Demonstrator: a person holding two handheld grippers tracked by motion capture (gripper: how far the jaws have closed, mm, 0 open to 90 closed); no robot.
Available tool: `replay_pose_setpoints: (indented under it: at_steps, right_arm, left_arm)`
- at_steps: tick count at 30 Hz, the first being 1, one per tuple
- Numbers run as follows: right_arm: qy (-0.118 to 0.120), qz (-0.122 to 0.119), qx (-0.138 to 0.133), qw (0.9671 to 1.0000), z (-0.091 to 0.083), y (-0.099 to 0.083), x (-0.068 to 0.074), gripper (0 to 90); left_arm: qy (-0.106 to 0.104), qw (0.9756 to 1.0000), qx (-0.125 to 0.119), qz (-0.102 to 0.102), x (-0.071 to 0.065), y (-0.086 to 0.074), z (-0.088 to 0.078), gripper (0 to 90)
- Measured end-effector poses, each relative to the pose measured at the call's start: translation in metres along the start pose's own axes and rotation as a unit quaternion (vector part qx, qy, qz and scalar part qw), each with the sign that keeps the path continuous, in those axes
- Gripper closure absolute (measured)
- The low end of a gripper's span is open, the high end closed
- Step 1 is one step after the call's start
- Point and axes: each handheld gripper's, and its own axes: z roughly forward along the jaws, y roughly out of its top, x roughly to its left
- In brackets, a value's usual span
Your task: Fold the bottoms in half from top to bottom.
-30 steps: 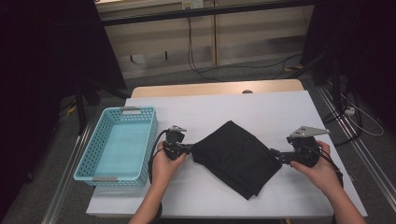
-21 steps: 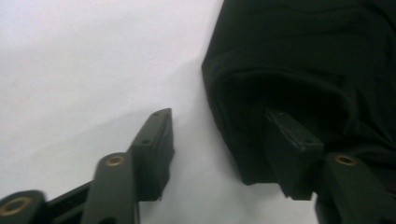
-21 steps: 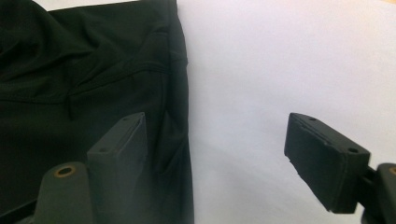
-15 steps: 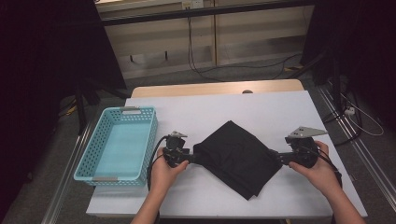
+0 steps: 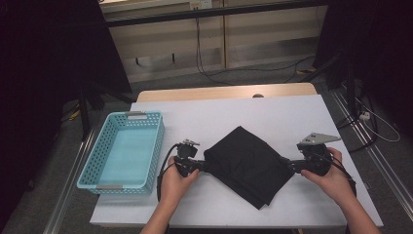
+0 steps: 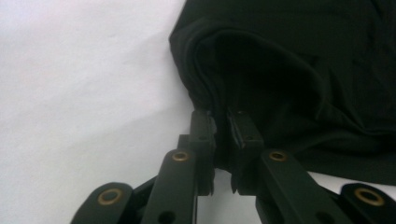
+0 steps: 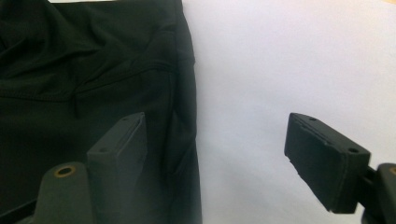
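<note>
A black folded cloth lies as a diamond in the middle of the white table. My left gripper is at its left corner. In the left gripper view the jaws have just been closing and now pinch the folded edge of the cloth. My right gripper is at the cloth's right corner, open wide. In the right gripper view one jaw hangs over the cloth and the other over bare table, with the cloth's edge between them.
A light-blue perforated basket stands on the table's left side, beside my left hand. A strip of wooden tabletop shows past the white surface's far edge. Cables lie on the floor beyond the table.
My left gripper has slid slightly toward the near edge at the cloth's left corner. The right gripper and the cloth have kept their place.
</note>
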Motion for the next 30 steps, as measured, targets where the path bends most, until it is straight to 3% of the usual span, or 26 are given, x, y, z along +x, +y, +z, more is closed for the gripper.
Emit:
replay_pose_setpoints:
  at_steps: [5,16,22,30]
  right_arm:
    - [0.0,0.0,-0.002,1.0,0.0,0.0,0.0,20.6]
    - [0.001,0.005,-0.008,1.0,-0.002,0.0,-0.001,20.1]
    - [0.004,0.006,-0.009,0.9999,-0.002,0.0,-0.001,20.0]
    - [0.006,0.005,-0.007,0.9999,-0.001,-0.002,-0.001,20.0]
  left_arm:
    - [-0.001,0.9999,0.001,-0.017,0.012,0.005,-0.003,83.8]
    - [0.028,0.9988,0.0,-0.041,0.037,0.027,-0.009,83.9]
    - [0.048,0.9977,0.004,-0.048,0.046,0.044,-0.006,84.0]
    - [0.072,0.9964,-0.008,-0.045,0.054,0.064,0.003,84.5]
